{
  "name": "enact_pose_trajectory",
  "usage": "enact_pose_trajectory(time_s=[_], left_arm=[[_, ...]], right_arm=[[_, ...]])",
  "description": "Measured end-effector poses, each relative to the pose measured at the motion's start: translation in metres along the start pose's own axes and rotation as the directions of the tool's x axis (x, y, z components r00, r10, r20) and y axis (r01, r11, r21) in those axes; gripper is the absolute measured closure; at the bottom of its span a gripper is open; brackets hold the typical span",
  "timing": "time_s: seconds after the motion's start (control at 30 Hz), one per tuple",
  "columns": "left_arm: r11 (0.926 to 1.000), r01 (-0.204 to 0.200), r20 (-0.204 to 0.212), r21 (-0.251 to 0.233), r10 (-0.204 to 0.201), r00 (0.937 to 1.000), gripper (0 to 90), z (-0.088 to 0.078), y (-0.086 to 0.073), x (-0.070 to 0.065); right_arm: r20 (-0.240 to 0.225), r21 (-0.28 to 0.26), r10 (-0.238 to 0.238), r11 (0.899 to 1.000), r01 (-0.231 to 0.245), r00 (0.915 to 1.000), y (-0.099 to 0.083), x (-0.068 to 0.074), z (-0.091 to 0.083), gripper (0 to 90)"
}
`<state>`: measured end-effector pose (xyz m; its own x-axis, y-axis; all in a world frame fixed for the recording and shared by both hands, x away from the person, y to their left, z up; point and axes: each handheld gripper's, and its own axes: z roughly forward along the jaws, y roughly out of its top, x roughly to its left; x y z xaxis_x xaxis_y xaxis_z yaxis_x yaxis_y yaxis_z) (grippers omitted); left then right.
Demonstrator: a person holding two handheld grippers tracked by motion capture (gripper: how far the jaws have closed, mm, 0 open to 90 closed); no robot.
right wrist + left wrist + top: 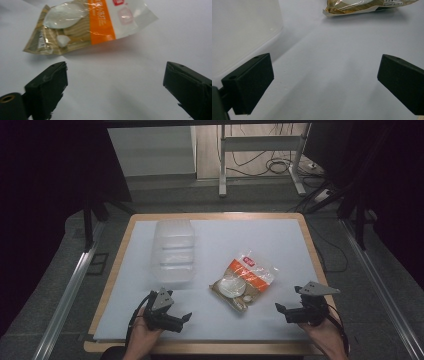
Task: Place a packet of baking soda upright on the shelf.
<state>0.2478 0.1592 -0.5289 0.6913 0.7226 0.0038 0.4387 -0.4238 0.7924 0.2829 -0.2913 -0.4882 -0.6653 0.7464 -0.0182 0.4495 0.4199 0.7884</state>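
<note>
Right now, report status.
Left gripper open, right gripper open, both empty. Snack packet flat on table, untouched. Clear plastic container beside it; nothing blocking.

The high view looks down on the whole table (120,250); both gripper views skim low, sharing the snack bag (92,25).

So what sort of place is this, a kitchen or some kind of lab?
Most likely a lab or recording workspace, not a kitchen. A white-topped table stands among metal rails and loose floor cables, and a person holds two grippers over a snack bag and a clear tub.
</note>
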Motion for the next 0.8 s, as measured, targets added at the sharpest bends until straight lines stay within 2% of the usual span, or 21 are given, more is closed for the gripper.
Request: enact_pose_trajectory(time_s=[0.13, 0.2, 0.3, 0.4, 0.57, 0.67, 0.8], left_arm=[[1.0, 0.0, 0.002, -0.002, 0.0, 1.0, 0.6, 0.0, 0.0, 0.0], [1.0, -0.003, -0.001, 0.001, 0.003, 1.0, 0.6, 0.0, 0.0, 0.0], [1.0, -0.003, -0.003, 0.002, 0.003, 1.0, 0.6, 0.0, 0.0, 0.0], [1.0, -0.003, -0.004, 0.003, 0.003, 1.0, 0.6, 0.0, 0.0, 0.0], [1.0, -0.007, -0.006, 0.004, 0.007, 1.0, 0.6, 0.0, -0.001, 0.0], [0.9999, -0.011, -0.006, 0.006, 0.011, 0.9999, 0.6, -0.001, -0.001, -0.001], [1.0, -0.009, -0.006, 0.004, 0.009, 0.9999, 0.6, 0.0, -0.001, 0.0]], right_arm=[[-0.031, 0.007, -0.004, 1.0, 0.005, 0.9995, 0.005, 0.007, 0.001, 19.2], [-0.031, 0.025, -0.022, 0.999, 0.023, 0.9993, 0.008, 0.013, 0.003, 28.4], [-0.068, 0.057, -0.038, 0.998, 0.041, 0.997, 0.011, 0.02, 0.008, 39.9], [-0.117, 0.083, -0.054, 0.994, 0.064, 0.9916, 0.013, 0.028, 0.015, 46.4], [-0.153, 0.118, -0.099, 0.986, 0.118, 0.9833, 0.018, 0.039, 0.026, 61.4], [-0.171, 0.125, -0.136, 0.979, 0.158, 0.9758, 0.021, 0.046, 0.033, 70.7], [-0.192, 0.111, -0.165, 0.976, 0.189, 0.9675, 0.025, 0.053, 0.04, 82.1]])
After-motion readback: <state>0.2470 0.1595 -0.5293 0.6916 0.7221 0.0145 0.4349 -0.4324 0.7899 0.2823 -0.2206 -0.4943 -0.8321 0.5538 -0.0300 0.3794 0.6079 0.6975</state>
